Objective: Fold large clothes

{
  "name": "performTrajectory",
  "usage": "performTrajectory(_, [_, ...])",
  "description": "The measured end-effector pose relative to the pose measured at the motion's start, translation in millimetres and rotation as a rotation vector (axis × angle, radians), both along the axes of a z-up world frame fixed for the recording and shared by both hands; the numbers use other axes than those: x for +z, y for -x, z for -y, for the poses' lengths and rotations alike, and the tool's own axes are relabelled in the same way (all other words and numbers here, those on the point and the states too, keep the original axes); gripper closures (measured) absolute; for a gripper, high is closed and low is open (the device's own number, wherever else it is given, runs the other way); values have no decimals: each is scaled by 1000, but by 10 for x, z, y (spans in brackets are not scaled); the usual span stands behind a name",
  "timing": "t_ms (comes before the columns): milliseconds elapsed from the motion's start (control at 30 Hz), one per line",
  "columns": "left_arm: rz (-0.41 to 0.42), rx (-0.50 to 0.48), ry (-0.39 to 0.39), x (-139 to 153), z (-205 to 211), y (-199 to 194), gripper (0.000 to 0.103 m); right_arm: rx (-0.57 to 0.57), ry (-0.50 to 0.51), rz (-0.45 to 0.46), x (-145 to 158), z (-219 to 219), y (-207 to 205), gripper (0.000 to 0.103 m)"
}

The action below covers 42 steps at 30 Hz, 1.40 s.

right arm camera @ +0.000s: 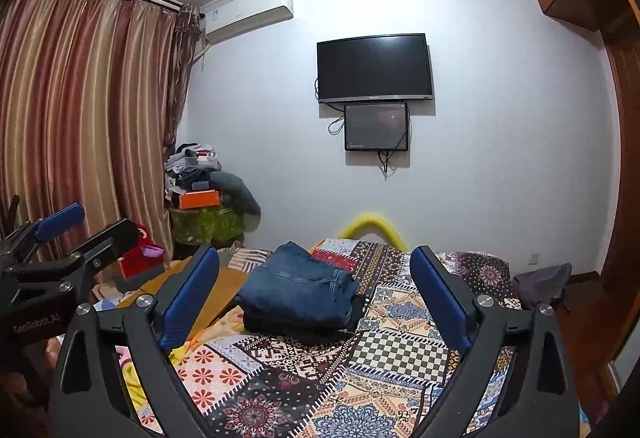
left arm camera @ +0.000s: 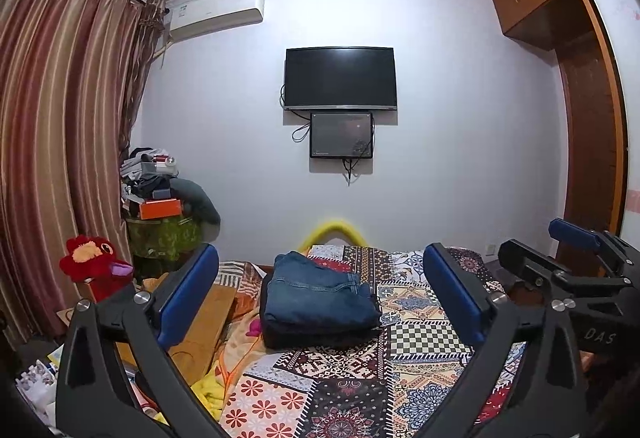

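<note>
Folded blue jeans (left arm camera: 316, 294) lie on top of a folded dark garment (left arm camera: 320, 336) on the patchwork bedspread (left arm camera: 352, 390). My left gripper (left arm camera: 320, 298) is open and empty, held above the bed and back from the stack. In the right wrist view the same jeans (right arm camera: 300, 286) rest on the dark garment (right arm camera: 304, 330). My right gripper (right arm camera: 316, 302) is open and empty, also short of the stack. The right gripper shows at the right edge of the left wrist view (left arm camera: 568, 258), and the left gripper at the left edge of the right wrist view (right arm camera: 80, 238).
A red plush toy (left arm camera: 94, 266) and a wooden board (left arm camera: 204, 322) lie left of the bed. A cluttered side table (left arm camera: 164, 209) stands by the curtain (left arm camera: 60, 141). A TV (left arm camera: 340, 77) hangs on the far wall. A wardrobe (left arm camera: 588, 141) is at right. A grey bag (right arm camera: 544, 278) lies beside the bed.
</note>
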<state>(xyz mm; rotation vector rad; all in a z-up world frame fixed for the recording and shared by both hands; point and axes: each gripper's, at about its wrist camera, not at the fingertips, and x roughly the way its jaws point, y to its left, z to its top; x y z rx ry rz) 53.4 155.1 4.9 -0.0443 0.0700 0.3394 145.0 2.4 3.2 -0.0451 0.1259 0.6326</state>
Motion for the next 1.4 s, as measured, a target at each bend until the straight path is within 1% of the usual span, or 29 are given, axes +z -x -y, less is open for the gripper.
performTrajectory(367, [-5,22,5,-14,-18,-27,0,9,-13,-12,19,46,-5,8])
performTrajectory(1000, [-25,-7,15,-31,-17,-77,0,3,-50,-28,60,137,-10,8])
performTrajectory(1400, [-25,0,13,-38,-9,-63,0,-1,-63,-43,66,120,-5,7])
